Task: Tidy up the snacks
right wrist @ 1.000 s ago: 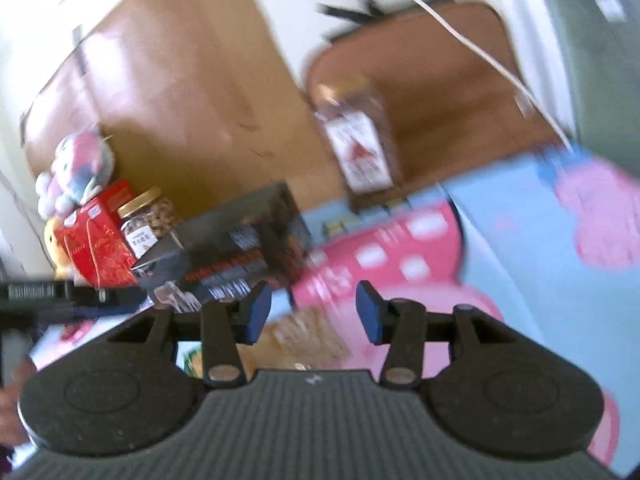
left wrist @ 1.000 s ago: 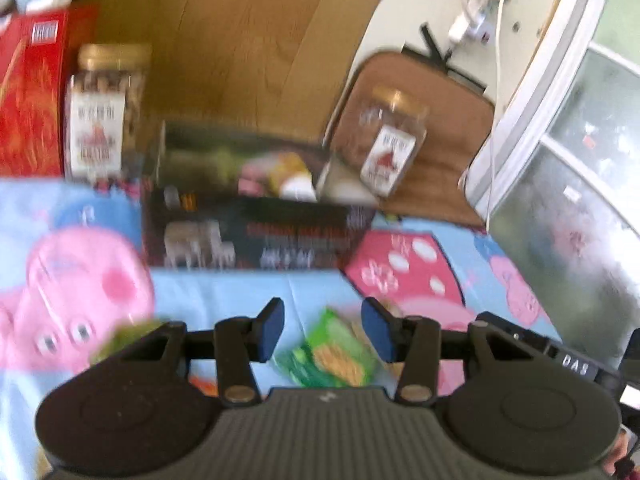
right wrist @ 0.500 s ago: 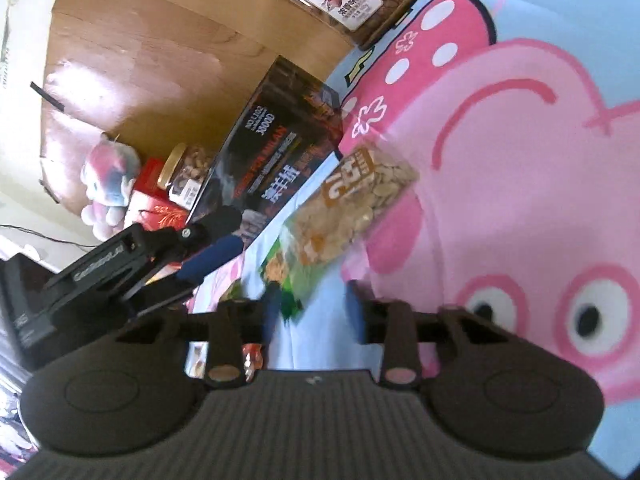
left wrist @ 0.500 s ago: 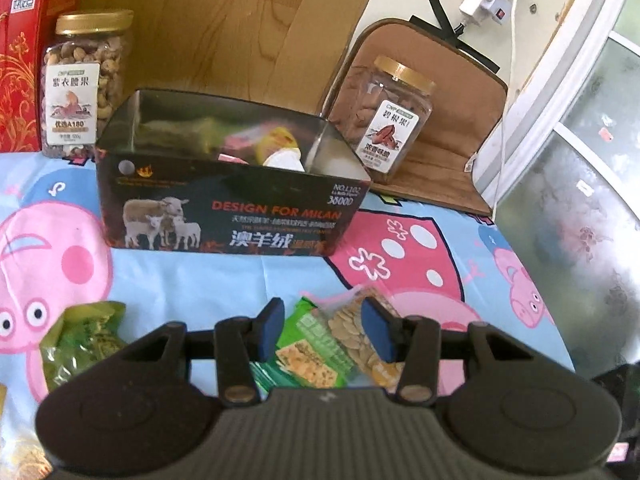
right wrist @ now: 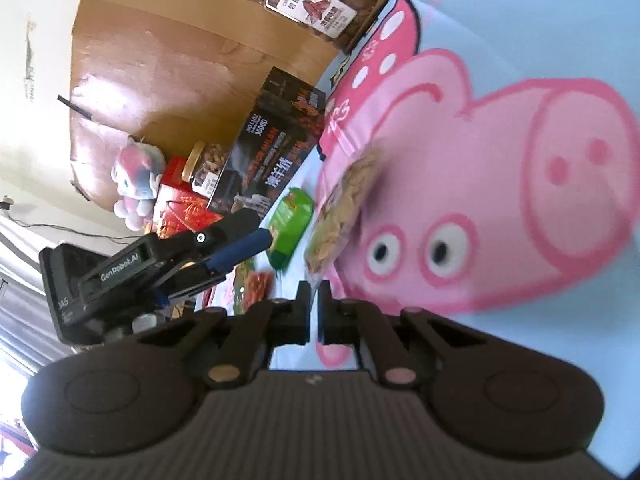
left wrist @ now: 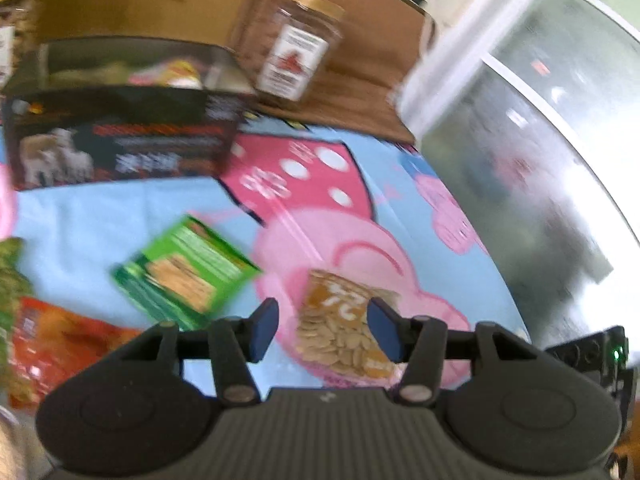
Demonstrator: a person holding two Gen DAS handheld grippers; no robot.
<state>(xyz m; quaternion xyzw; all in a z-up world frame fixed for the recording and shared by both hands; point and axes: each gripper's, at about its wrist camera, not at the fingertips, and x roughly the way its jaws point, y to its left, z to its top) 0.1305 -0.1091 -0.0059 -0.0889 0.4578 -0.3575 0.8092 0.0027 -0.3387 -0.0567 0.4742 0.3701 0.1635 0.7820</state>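
The right hand-held gripper (right wrist: 315, 312) is pointing low along the cartoon-pig cloth (right wrist: 520, 60), rolled sideways, its jaws just closing down tight on the near edge of the seed packet (right wrist: 340, 216). The left hand-held gripper (left wrist: 322, 330) is tilting downward, its jaws just widening, standing apart over that same packet without pressing it. The green packet (left wrist: 186, 276) is lying beside it.

My left gripper (left wrist: 322, 330) is matte black with ribbed housing, round side discs, brass-coloured screws and blue finger pads (left wrist: 262, 330); white "GenRobot.AI" lettering marks its side.
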